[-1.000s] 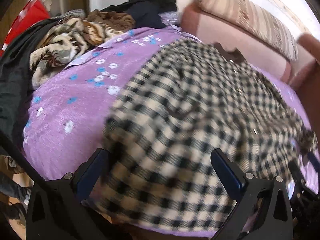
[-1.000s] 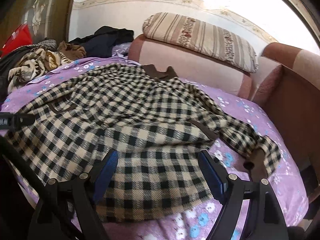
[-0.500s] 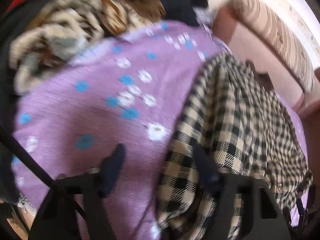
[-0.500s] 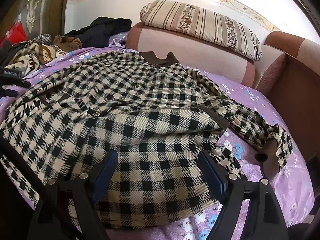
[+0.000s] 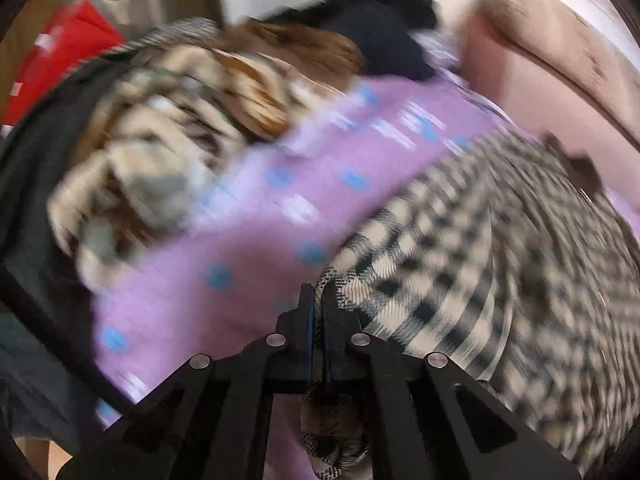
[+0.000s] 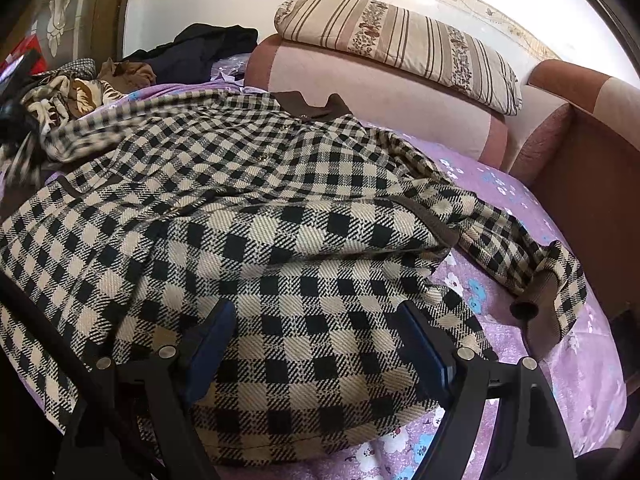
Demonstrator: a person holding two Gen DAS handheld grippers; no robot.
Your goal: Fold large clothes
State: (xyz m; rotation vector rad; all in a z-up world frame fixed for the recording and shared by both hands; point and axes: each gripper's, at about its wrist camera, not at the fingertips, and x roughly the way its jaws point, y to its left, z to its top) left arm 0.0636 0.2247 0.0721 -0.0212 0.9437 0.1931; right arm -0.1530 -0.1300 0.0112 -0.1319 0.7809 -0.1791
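- The left gripper (image 5: 319, 300), at the bottom centre of its view, is clamped tight on a fold at the edge of the checked coat (image 5: 500, 280); cloth shows squeezed in the thin slit between its jaws, which have just been closing, and a bunch of the same cloth hangs below them.
- From that pinched edge the coat spreads to the right and lower right of the left view; to the left lies bare purple bedspread (image 5: 248, 240) with blue and white flowers, open up to the heap of clothes (image 5: 160, 152) in the upper left.
- The right gripper (image 6: 316, 344) stands with jaws wide apart at the bottom of its view, holding nothing, over the coat's (image 6: 280, 220) near hem.
- In the right view the coat lies across the middle of the bed, its brown collar (image 6: 312, 106) toward the pink headboard (image 6: 380, 96); one sleeve (image 6: 532, 256) trails to the right, its cuff near the brown sofa arm (image 6: 592, 168).
- Free bedspread (image 6: 560, 360) shows to the right and along the lower edge; a striped pillow (image 6: 400, 40) sits on the headboard.
- The left view is badly blurred, so the heap's items are hard to tell apart; whether the right gripper's fingers touch the cloth cannot be told.
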